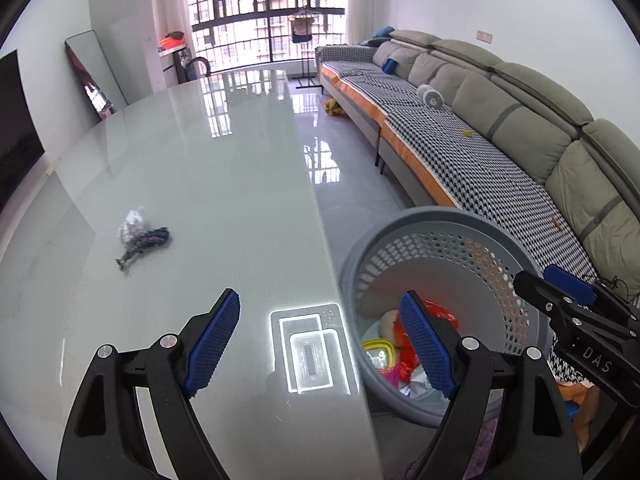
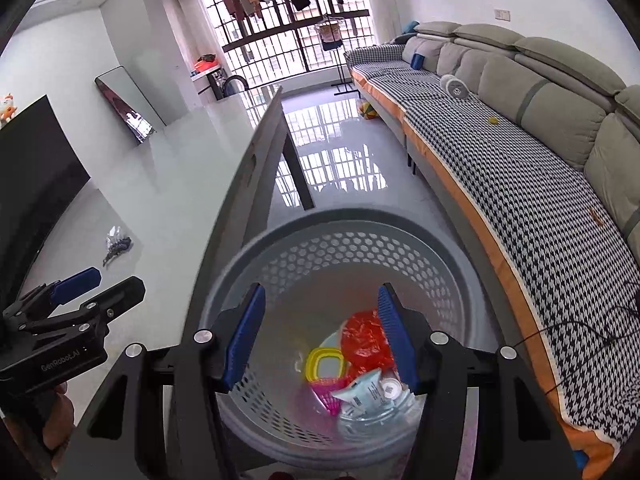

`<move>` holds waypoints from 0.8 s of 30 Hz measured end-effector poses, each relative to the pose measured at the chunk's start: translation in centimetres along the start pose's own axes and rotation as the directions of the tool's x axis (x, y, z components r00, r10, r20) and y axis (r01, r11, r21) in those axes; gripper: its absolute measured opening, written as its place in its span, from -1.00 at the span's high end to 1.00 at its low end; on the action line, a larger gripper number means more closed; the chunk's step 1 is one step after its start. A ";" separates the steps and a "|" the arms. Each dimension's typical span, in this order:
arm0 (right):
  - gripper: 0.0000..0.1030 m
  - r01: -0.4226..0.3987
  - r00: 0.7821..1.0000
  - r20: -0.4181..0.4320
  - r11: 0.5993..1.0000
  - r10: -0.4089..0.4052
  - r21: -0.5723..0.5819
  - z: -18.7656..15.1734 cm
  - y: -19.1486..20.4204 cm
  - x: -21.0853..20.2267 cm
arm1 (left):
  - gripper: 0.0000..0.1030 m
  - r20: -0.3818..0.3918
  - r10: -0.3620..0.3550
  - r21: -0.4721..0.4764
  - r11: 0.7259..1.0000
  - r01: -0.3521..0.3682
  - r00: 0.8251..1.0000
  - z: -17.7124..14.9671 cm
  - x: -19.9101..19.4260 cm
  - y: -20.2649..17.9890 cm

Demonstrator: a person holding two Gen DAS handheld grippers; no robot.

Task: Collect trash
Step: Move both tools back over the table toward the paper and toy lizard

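A crumpled clear and dark wrapper (image 1: 142,238) lies on the glossy grey table (image 1: 224,184); it also shows in the right wrist view (image 2: 116,245). A grey perforated basket (image 1: 452,248) stands on the floor beside the table's right edge and holds several pieces of trash: an orange bag (image 2: 366,340), a yellow lid (image 2: 324,364), a pale pouch (image 2: 366,392). My left gripper (image 1: 320,344) is open and empty over the table's right edge. My right gripper (image 2: 322,336) is open and empty above the basket (image 2: 360,248).
A long grey sofa (image 1: 500,120) with a houndstooth cover runs along the right wall. A dark TV (image 2: 36,184) and a leaning mirror (image 1: 94,72) stand on the left. Tiled floor (image 1: 340,168) lies between table and sofa. A cable (image 2: 580,332) lies on the sofa.
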State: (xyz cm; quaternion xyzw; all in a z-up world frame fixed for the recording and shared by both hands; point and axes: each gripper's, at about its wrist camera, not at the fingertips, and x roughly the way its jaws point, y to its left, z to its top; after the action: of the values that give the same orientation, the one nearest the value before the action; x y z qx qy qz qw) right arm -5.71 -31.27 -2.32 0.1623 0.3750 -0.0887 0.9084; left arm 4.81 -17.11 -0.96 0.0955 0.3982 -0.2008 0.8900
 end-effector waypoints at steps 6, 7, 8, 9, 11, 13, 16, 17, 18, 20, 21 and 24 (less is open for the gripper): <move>-0.09 -0.036 0.999 0.003 0.998 0.036 -0.054 1.1 3.9 1.0 | -0.69 0.038 0.067 -0.063 0.996 -0.064 0.997 0.2 -1.5 4.8; -0.09 -0.045 0.999 -0.002 0.997 0.045 -0.064 1.3 4.7 1.4 | -0.69 0.042 0.081 -0.070 0.995 -0.078 0.996 0.2 -1.7 5.8; -0.09 -0.055 0.998 -0.008 0.996 0.055 -0.073 1.4 5.6 1.7 | -0.69 0.046 0.098 -0.078 0.993 -0.094 0.994 0.2 -1.9 6.8; -0.09 -0.069 0.998 -0.016 0.994 0.068 -0.087 1.6 6.6 2.2 | -0.69 0.049 0.111 -0.086 0.991 -0.107 0.993 0.1 -2.1 7.7; -0.09 -0.086 0.996 -0.024 0.990 0.084 -0.115 1.9 8.5 2.9 | -0.69 0.052 0.135 -0.109 0.986 -0.128 0.990 0.0 -2.4 9.7; -0.09 -0.109 0.994 -0.035 0.983 0.105 -0.146 2.3 10.6 3.6 | -0.69 0.052 0.159 -0.138 0.979 -0.150 0.986 -0.3 -2.7 11.9; -0.10 -0.145 0.989 -0.054 0.971 0.137 -0.192 2.8 14.0 4.7 | -0.72 0.045 0.190 -0.183 0.967 -0.178 0.981 -0.7 -2.9 15.0; -0.10 -0.155 0.987 -0.060 0.966 0.146 -0.207 2.9 15.0 5.0 | -0.74 0.042 0.196 -0.194 0.963 -0.185 0.980 -0.9 -2.9 15.8; -0.13 -0.165 0.986 -0.067 0.961 0.154 -0.220 3.1 15.9 5.4 | -0.75 0.037 0.206 -0.207 0.959 -0.194 0.978 -1.1 -2.9 16.8; -0.16 -0.186 0.982 -0.084 0.951 0.171 -0.246 3.2 17.9 6.2 | -0.75 0.026 0.223 -0.224 0.951 -0.211 0.975 -1.5 -2.8 18.4; -0.17 -0.193 0.980 -0.091 0.947 0.175 -0.255 3.3 18.6 6.5 | -0.75 0.022 0.232 -0.231 0.947 -0.221 0.973 -1.8 -2.8 19.1; -0.17 -0.217 0.974 -0.127 0.933 0.188 -0.286 3.3 21.2 8.0 | -0.78 0.010 0.256 -0.250 0.937 -0.245 0.967 -2.3 -2.6 21.2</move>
State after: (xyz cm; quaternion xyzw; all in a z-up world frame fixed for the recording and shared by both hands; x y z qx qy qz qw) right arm 8.05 -13.03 -0.96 0.0654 0.4090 0.0711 0.9074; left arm 10.92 3.46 -0.30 0.0300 0.3857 -0.0367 0.9214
